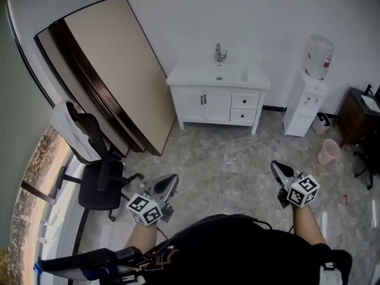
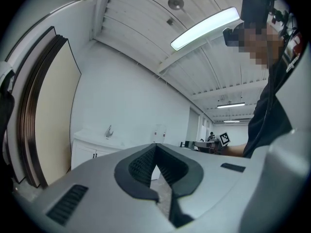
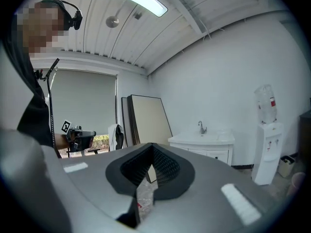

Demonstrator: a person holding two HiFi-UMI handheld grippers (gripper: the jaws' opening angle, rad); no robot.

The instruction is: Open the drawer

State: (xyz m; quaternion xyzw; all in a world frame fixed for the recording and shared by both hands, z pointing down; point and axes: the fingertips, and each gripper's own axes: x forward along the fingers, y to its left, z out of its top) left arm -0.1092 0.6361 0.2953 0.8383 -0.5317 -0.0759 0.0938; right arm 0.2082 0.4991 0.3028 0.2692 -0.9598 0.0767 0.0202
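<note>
A white vanity cabinet with a sink and tap stands against the far wall. Its two small drawers sit stacked at its right side, both closed. Far short of it, over the floor, my left gripper and right gripper are held level, pointing toward the cabinet. Both are shut with nothing between the fingers. The left gripper view has the left gripper with the vanity small at the left. The right gripper view shows the right gripper and the vanity beyond it.
Large boards lean on the wall left of the vanity. A black office chair with a white cloth stands at the left. At the right are a water dispenser, a pink bin and a dark desk.
</note>
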